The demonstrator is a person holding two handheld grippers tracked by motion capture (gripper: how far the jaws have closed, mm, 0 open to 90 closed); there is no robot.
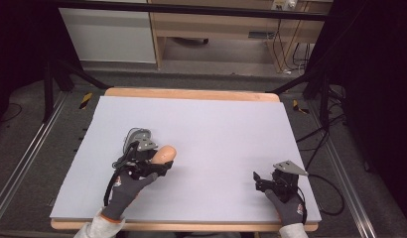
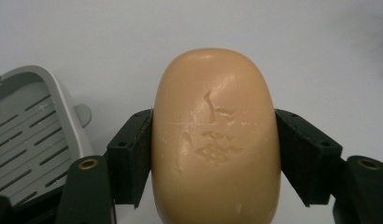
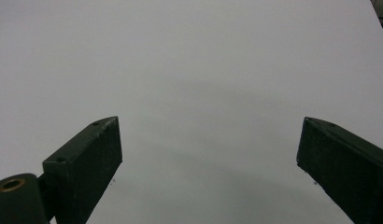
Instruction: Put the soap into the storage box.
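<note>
A tan oval bar of soap (image 2: 215, 140) sits between the two black jaws of my left gripper (image 2: 213, 158), which is shut on its sides. From the high view the soap (image 1: 163, 154) pokes out to the right of the left gripper (image 1: 159, 166), over the left half of the mat. A grey slotted soap dish (image 2: 33, 135) lies just left of the soap; in the high view the dish (image 1: 135, 135) is right behind the left gripper. My right gripper (image 3: 208, 163) is open over bare mat and holds nothing; it rests near the front right corner (image 1: 258, 179).
A pale grey mat (image 1: 206, 124) covers the wooden table (image 1: 191, 93). Metal rails run along both sides on the floor, with cables at the right. A wooden cabinet stands beyond the table's far edge.
</note>
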